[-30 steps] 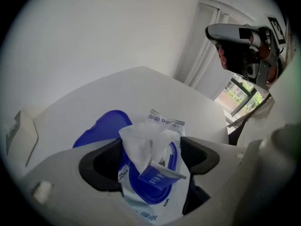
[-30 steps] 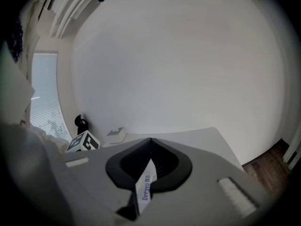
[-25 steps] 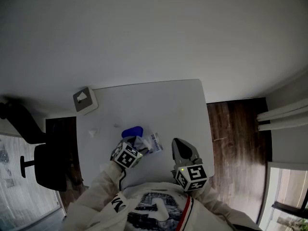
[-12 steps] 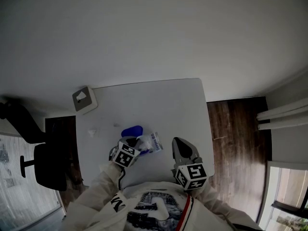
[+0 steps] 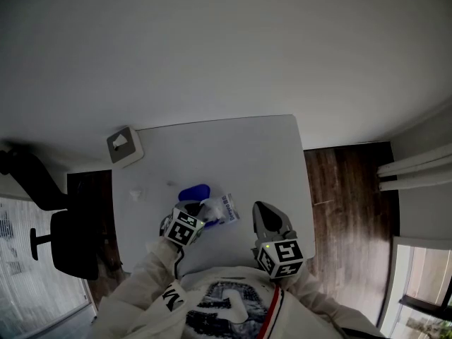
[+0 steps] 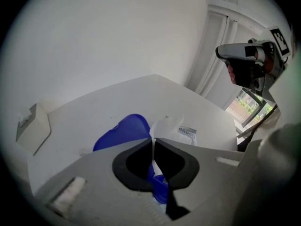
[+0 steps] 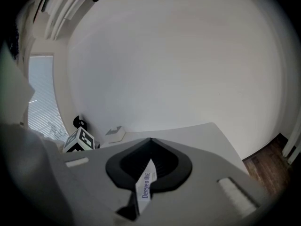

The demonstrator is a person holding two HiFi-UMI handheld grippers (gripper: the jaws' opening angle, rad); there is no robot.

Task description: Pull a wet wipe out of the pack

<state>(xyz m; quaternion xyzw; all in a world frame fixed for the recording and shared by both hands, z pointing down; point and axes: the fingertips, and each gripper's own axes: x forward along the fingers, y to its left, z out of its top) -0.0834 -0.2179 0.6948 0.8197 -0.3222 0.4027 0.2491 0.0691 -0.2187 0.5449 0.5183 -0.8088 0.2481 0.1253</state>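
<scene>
The wet wipe pack [image 5: 224,207] lies on the white table [image 5: 247,154] with its blue lid [image 5: 193,191] flipped open to the left. In the left gripper view the lid [image 6: 121,133] and the pack [image 6: 181,132] sit just beyond the tips. My left gripper [image 5: 203,209] points steeply down at the opening, and its jaws [image 6: 153,139] are shut on the white wet wipe [image 6: 160,128] that sticks up there. My right gripper [image 5: 258,207] hovers right of the pack, shut [image 7: 151,139] on a printed label strip [image 7: 145,185] caught in the seam between the jaws.
A small white box [image 5: 124,145] sits at the table's far left corner. A small white scrap [image 5: 135,195] lies left of the lid. A black office chair [image 5: 63,242] stands off the left edge; dark wood floor [image 5: 346,210] lies to the right.
The left gripper has shifted slightly at the pack's opening and its jaws have drawn together. The right gripper and the pack have stayed put.
</scene>
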